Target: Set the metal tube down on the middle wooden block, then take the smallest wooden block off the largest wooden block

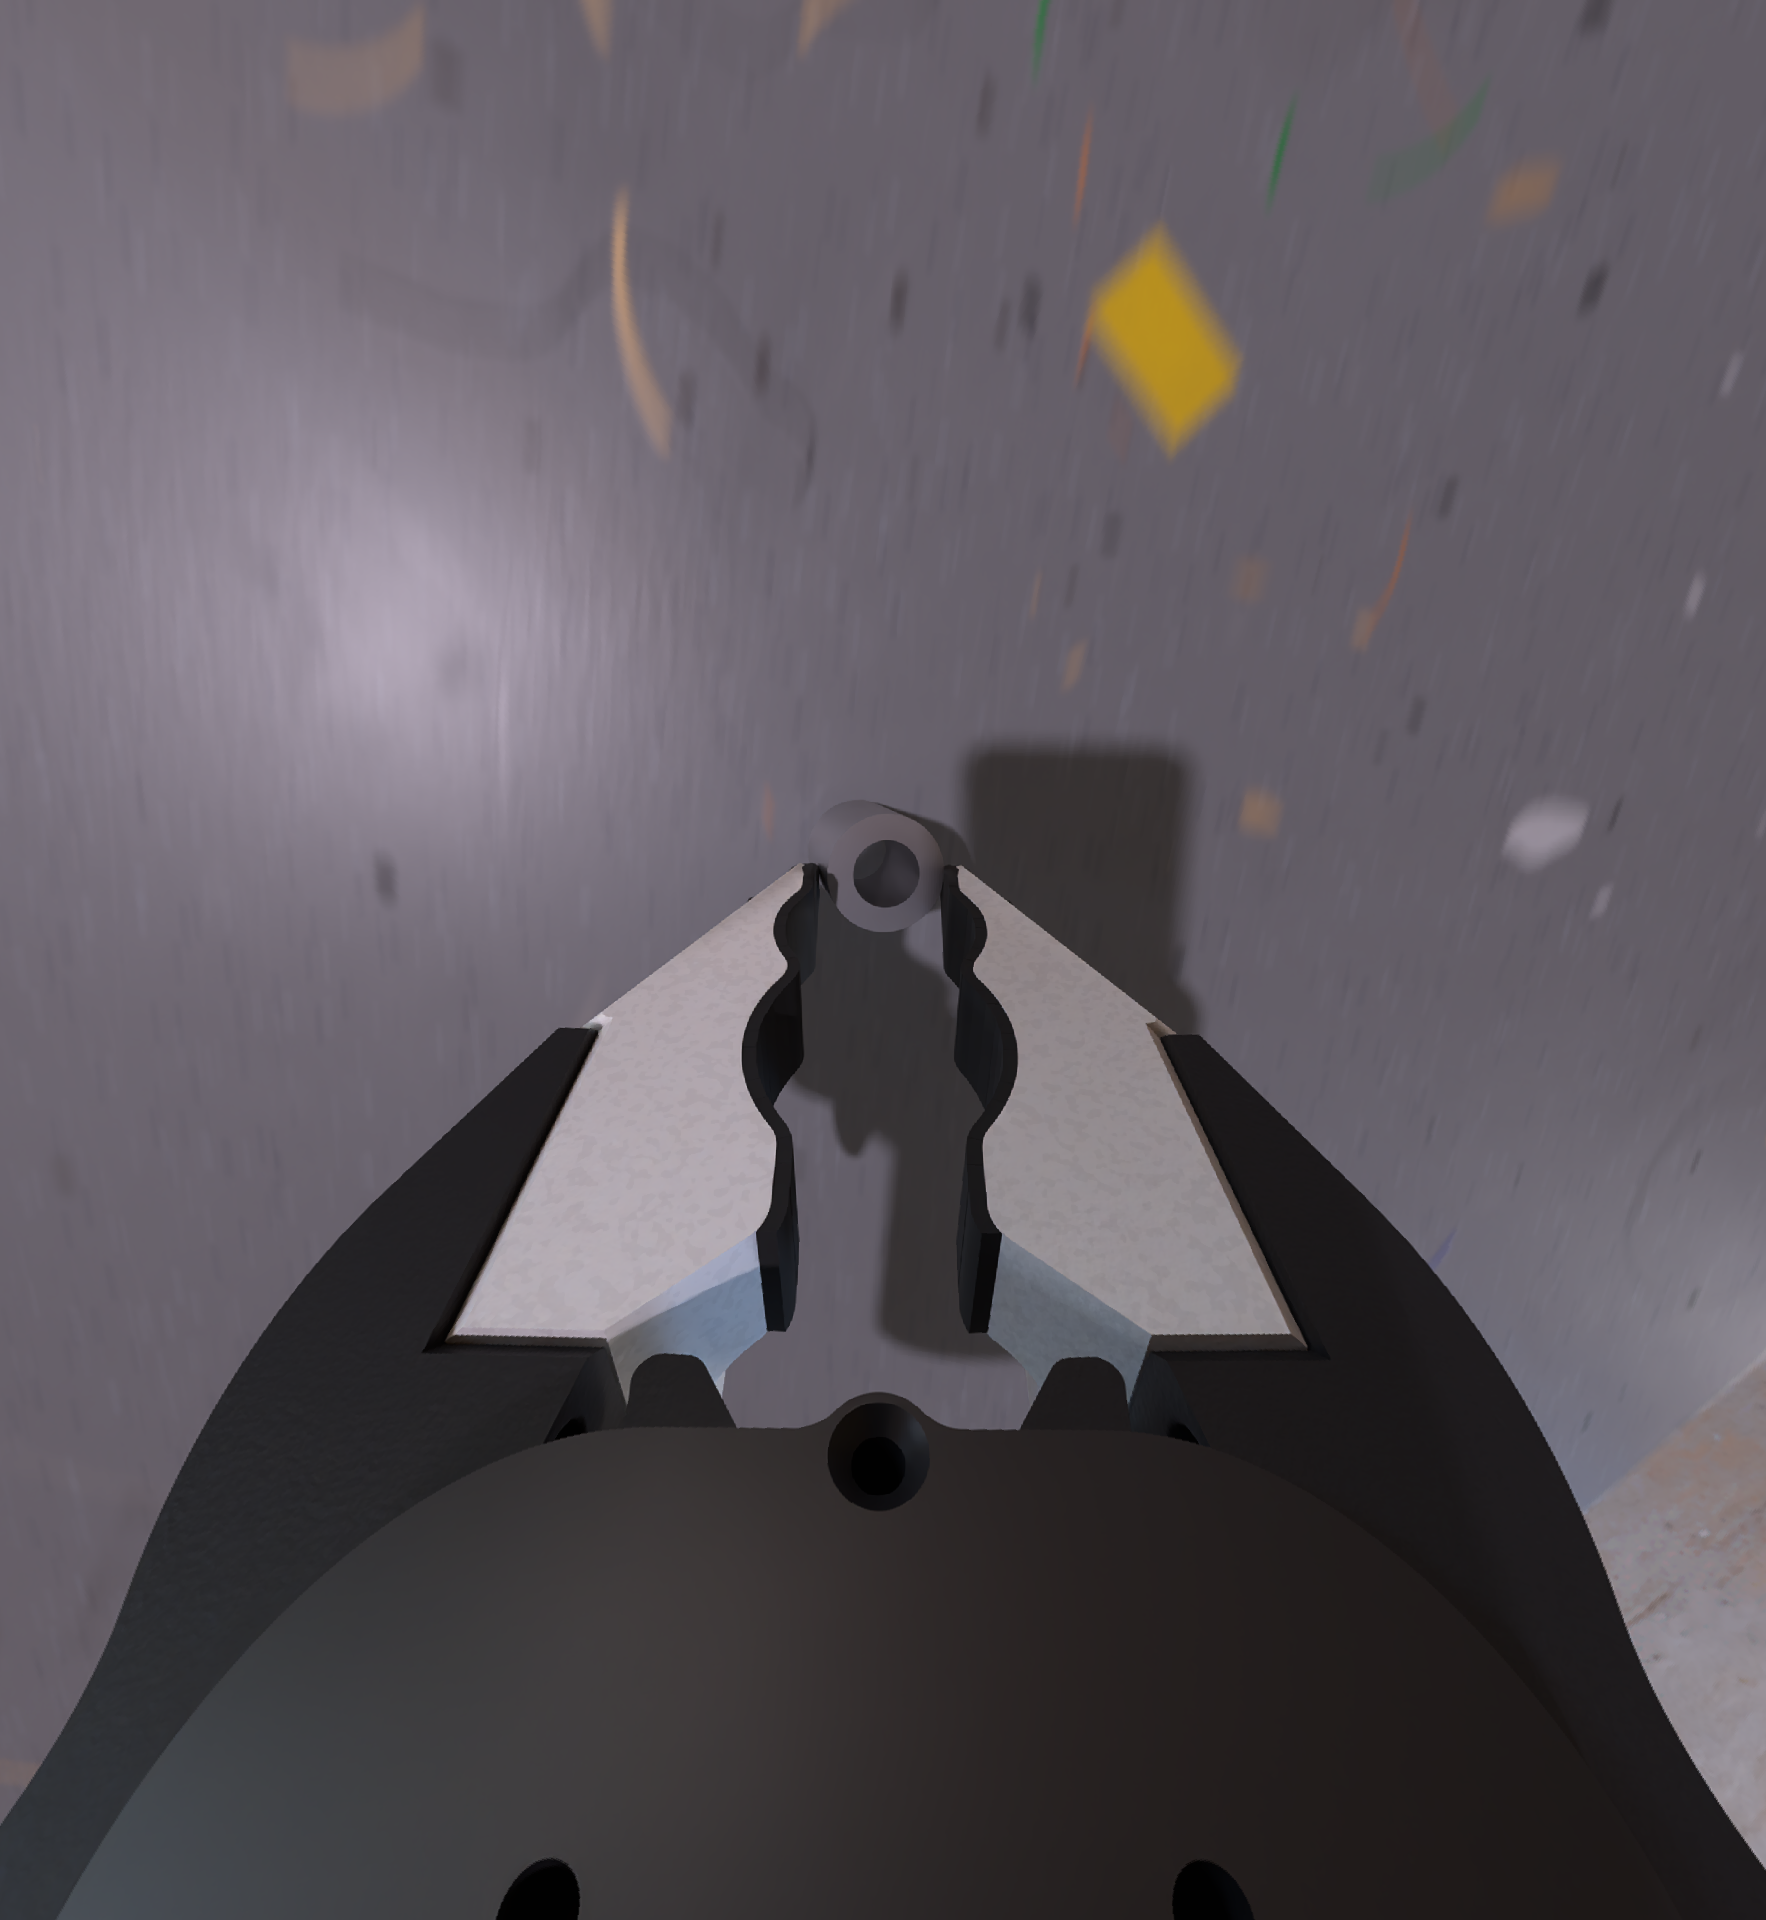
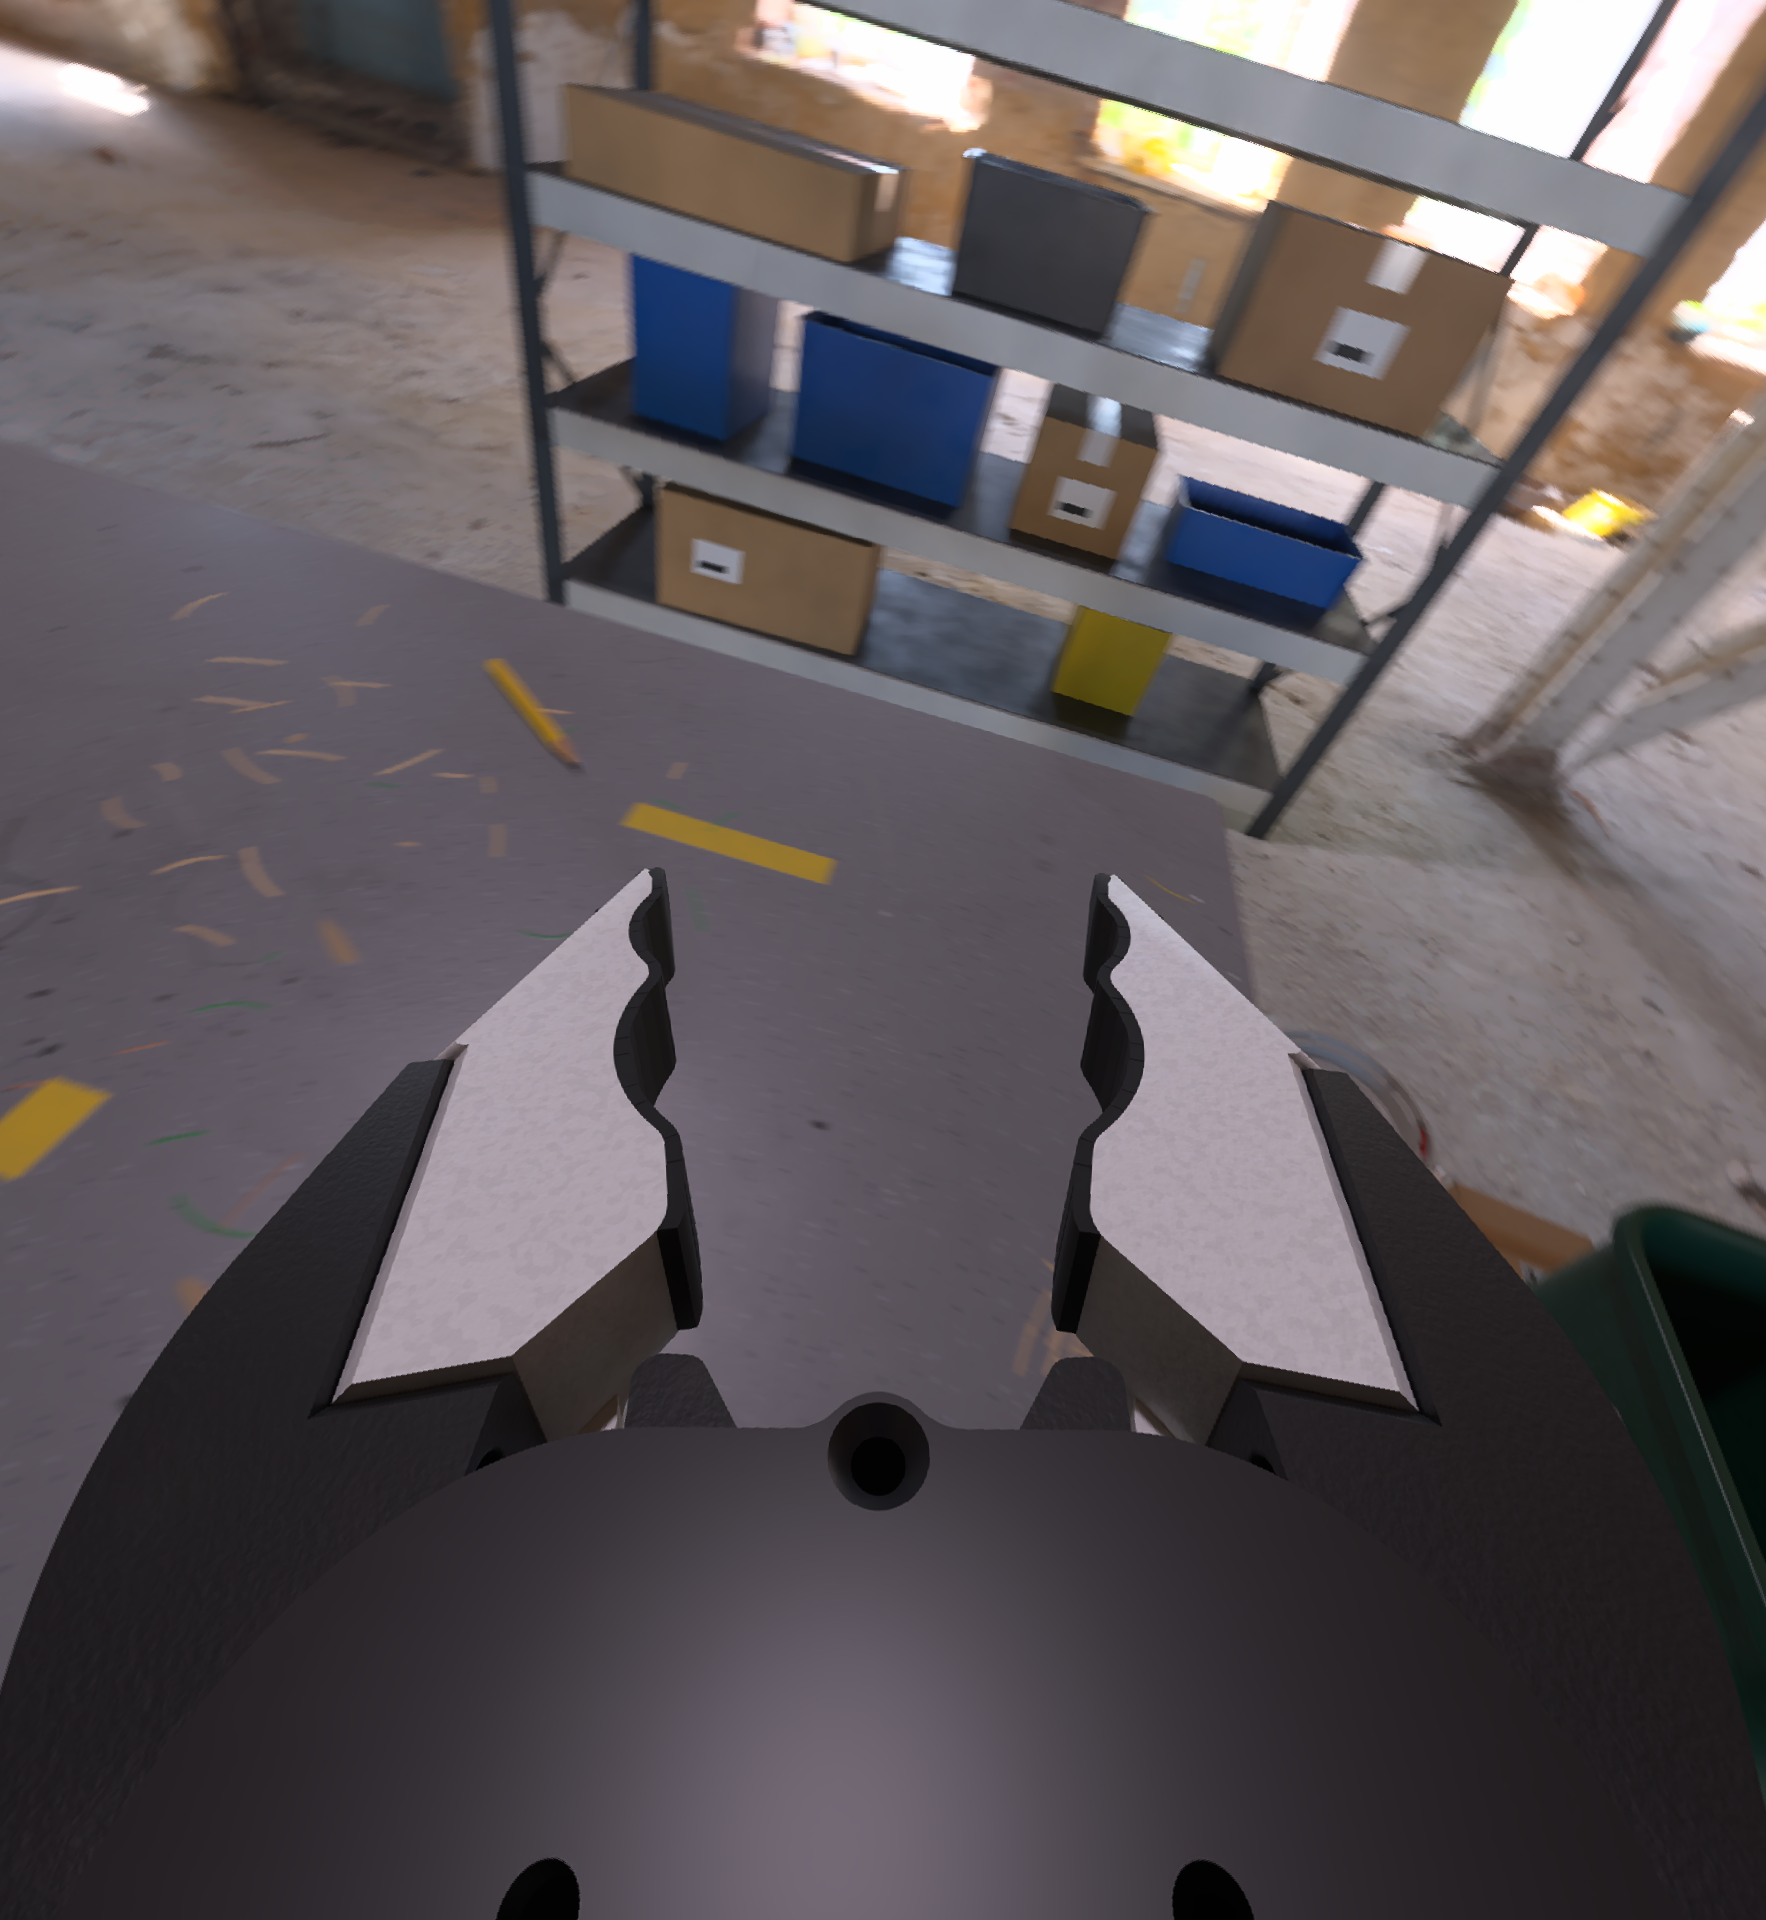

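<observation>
In the left wrist view my left gripper (image 1: 884, 871) is shut on the metal tube (image 1: 887, 871), a short grey tube seen end-on at the fingertips, held above the grey table (image 1: 339, 623). Its shadow falls on the table below and to the right. No wooden blocks show in either view. In the right wrist view my right gripper (image 2: 879, 883) is open and empty, hovering above the grey table (image 2: 858, 1039) near its far right corner.
Wood shavings, yellow tape patches (image 1: 1165, 338) (image 2: 728, 842) (image 2: 27, 1127) and a pencil (image 2: 531, 712) lie on the table. Beyond its edge stand a metal shelf rack (image 2: 1014, 343) with boxes and bins. A green bin (image 2: 1741, 1455) stands at the right.
</observation>
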Motion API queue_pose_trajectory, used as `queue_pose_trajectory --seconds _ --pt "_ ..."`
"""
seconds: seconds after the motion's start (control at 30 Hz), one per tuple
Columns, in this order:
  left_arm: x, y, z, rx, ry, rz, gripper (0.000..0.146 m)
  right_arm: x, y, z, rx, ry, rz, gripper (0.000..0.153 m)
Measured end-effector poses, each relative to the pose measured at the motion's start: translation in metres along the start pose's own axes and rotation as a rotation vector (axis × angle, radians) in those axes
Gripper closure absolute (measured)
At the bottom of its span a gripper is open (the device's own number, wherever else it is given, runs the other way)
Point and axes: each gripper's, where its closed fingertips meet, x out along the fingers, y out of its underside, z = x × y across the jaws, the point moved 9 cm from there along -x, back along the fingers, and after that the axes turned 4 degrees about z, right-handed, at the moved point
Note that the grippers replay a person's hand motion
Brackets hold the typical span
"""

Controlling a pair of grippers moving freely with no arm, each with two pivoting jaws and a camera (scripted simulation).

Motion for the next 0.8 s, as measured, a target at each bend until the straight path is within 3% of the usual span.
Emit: queue_pose_trajectory --seconds 0.1,0.23,0.4,0.6,0.8 --pt "-0.025 0.089 0.010 -0.044 -0.009 -0.011 0.123 0.007 -0.018 0.059 -0.071 -0.151 -0.017 0.069" --pt "-0.057 0.201 0.029 -0.180 -0.017 -0.053 0.123 0.019 -0.039 0.175 -0.147 -0.487 -0.082 0.068" --pt "-0.088 0.301 0.055 -0.414 -0.086 -0.107 0.123 0.061 -0.082 0.315 -0.112 -0.736 -0.060 0.069" --pt "-0.109 0.376 0.069 -0.706 -0.200 -0.186 0.123 0.137 -0.137 0.441 -0.096 -0.680 -0.034 0.066" --pt "-0.125 0.434 0.080 -0.851 -0.247 -0.227 0.123 0.193 -0.147 0.519 0.018 -0.712 0.107 0.063"
